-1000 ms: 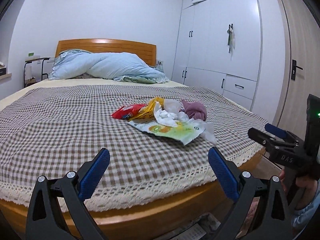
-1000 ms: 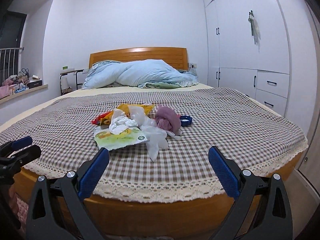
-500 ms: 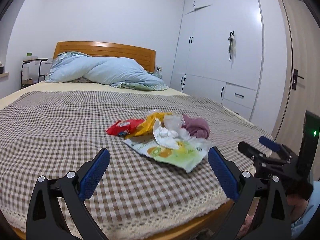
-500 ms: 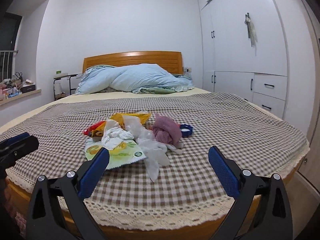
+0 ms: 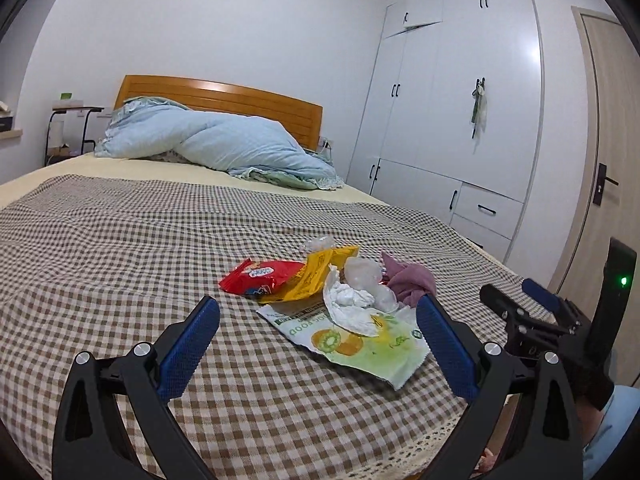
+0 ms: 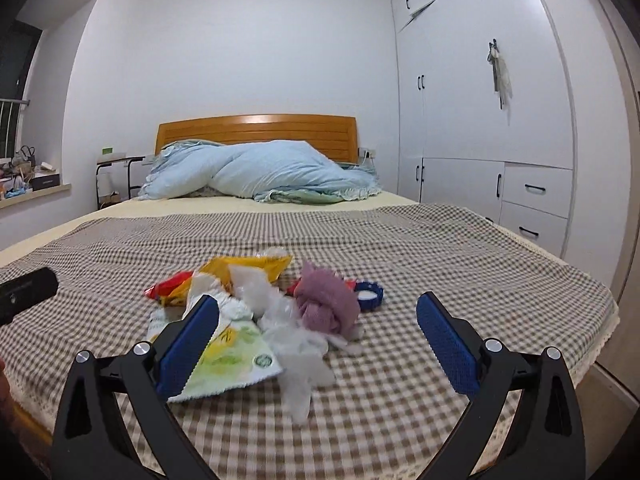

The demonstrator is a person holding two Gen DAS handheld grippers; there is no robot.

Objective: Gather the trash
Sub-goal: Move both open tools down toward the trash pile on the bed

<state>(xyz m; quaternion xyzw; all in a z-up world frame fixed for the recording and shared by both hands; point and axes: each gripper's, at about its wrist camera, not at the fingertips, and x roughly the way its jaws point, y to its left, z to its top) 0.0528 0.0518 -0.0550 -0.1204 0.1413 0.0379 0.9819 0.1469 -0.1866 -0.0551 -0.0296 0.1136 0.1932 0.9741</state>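
Checked brown-and-white bedspread (image 5: 120, 248) fills the lower half of the left wrist view.
- Trash pile, centre of frame: red snack packet (image 5: 260, 276) lying flat, long axis running left to right; yellow wrapper (image 5: 316, 276) touching its right end, long axis slanting toward upper right; crumpled white tissue (image 5: 352, 300) on a green-and-white fruit-print pouch (image 5: 360, 340), whose long axis slants from upper left to lower right; mauve cloth ball (image 5: 408, 280) at the pile's right edge.
- Left gripper (image 5: 316, 344): fingers spread wide, holding nothing, just short of the pouch.
- Right gripper (image 5: 524, 300), right edge of frame: fingers parted, empty.

Right wrist view.
- Same pile, centre of frame: pouch (image 6: 228, 352) lower left, partly behind the left finger; clear plastic film (image 6: 296, 356) trailing toward the bottom edge; mauve cloth ball (image 6: 328, 304); blue bottle cap (image 6: 370, 296) touching its right side, open side up.
- Right gripper (image 6: 316, 344): fingers released, empty, near the pile.
- Upper centre: light blue duvet (image 6: 260, 172) against a wooden headboard (image 6: 256, 132).
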